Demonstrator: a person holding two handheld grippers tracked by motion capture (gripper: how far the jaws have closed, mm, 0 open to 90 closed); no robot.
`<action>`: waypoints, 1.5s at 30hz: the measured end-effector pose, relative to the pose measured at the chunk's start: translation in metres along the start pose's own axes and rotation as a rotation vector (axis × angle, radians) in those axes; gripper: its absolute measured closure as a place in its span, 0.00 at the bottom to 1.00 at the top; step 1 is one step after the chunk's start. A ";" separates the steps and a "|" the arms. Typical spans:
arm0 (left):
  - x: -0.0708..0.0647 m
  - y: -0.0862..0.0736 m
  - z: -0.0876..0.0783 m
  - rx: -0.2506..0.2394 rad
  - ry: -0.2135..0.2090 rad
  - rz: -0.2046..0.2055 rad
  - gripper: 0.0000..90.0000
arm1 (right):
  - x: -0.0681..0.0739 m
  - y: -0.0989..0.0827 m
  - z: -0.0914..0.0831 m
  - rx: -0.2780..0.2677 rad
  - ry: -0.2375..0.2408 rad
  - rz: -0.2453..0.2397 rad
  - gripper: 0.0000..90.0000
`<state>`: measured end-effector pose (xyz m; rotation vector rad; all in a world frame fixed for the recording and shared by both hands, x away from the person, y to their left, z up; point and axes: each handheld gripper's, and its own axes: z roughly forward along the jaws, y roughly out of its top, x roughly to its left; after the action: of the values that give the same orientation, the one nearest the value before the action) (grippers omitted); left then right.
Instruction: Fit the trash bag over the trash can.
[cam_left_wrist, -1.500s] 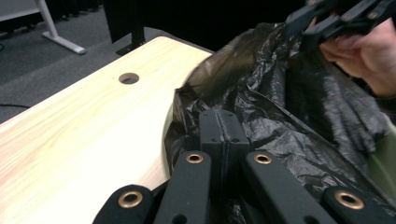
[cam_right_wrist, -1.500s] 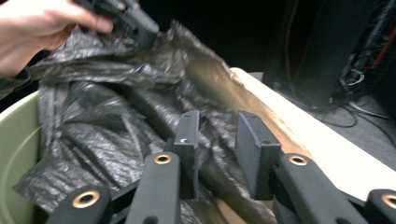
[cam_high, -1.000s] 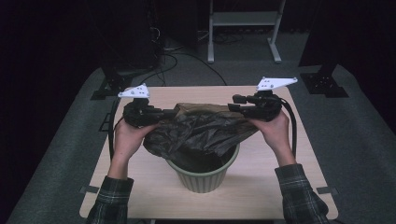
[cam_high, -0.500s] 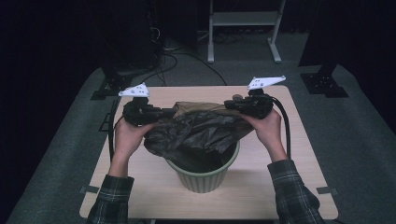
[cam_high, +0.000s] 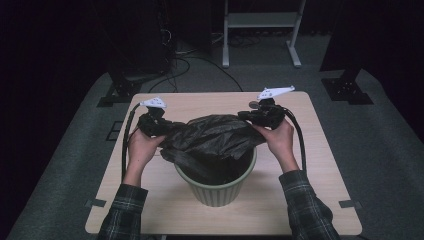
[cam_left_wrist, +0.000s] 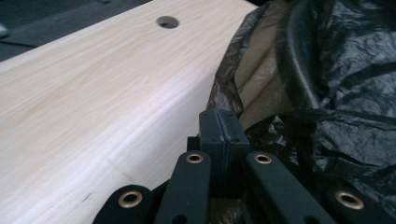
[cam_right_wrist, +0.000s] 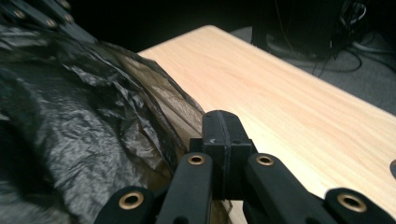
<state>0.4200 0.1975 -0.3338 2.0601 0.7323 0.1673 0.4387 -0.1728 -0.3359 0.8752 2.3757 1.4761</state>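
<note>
A crumpled black plastic bag (cam_high: 210, 137) is stretched over the mouth of a pale green ribbed bin (cam_high: 215, 187) that stands on the wooden table (cam_high: 165, 210). My left gripper (cam_high: 165, 129) holds the bag's left edge. Its jaws are pressed together (cam_left_wrist: 219, 122), with the bag's film (cam_left_wrist: 345, 70) bunched beside and under them. My right gripper (cam_high: 249, 116) pinches the bag's right edge. In the right gripper view its jaws (cam_right_wrist: 222, 123) are also together, and thin brownish film (cam_right_wrist: 154, 116) runs in beneath them. The bag hides the inside of the bin.
The tabletop has a round hole (cam_left_wrist: 168, 21) near its far edge. Beyond the table, on grey carpet, stand a metal frame (cam_high: 260, 30), cables (cam_high: 185, 55) and dark equipment (cam_high: 135, 45). Bare wood lies on both sides of the bin.
Both hands have sunk a little, bringing the bag lower over the bin. The right gripper has moved inward, toward the left of the high view.
</note>
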 end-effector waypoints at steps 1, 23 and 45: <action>0.000 0.000 -0.001 -0.009 -0.012 -0.001 1.00 | 0.000 0.000 -0.003 -0.019 0.000 0.001 0.95; -0.005 -0.001 -0.009 -0.037 -0.058 0.010 1.00 | 0.024 0.019 -0.007 -0.058 0.140 -0.073 0.96; -0.020 -0.015 -0.026 -0.048 -0.055 -0.017 1.00 | 0.088 -0.027 -0.089 -0.134 0.226 -0.180 1.00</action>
<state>0.3873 0.2114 -0.3279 2.0046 0.7052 0.1175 0.3161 -0.1963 -0.3054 0.4718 2.3982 1.7142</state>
